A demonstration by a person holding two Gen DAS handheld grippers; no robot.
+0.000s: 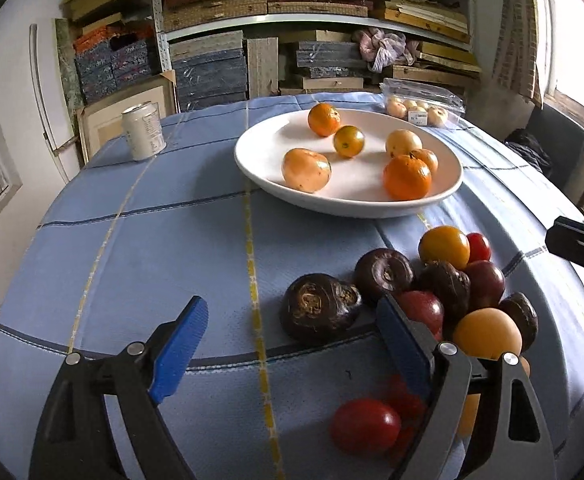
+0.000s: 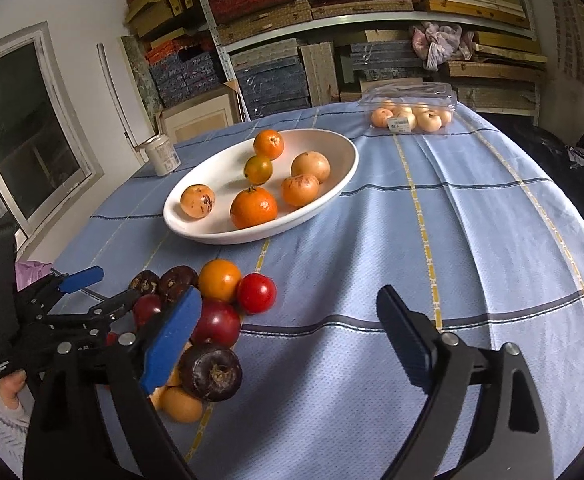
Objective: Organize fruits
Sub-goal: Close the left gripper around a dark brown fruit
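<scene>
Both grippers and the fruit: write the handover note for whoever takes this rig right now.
Left gripper: open, empty, low over the blue checked tablecloth beside the loose pile.
Right gripper: open, empty, right of the pile.
Done: six orange and yellow fruits sit in the white oval dish.
Left: the pile of dark brown, red and orange fruits on the cloth in front of the dish is unsorted.
The clear plastic fruit box at the far edge is closed.

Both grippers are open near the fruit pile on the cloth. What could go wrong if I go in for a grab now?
1. The pile is tightly packed round fruit; closing on one may nudge neighbours, and the red tomato at its edge could roll.
2. The left gripper and right gripper both hang by the same pile, so they may collide.
</scene>
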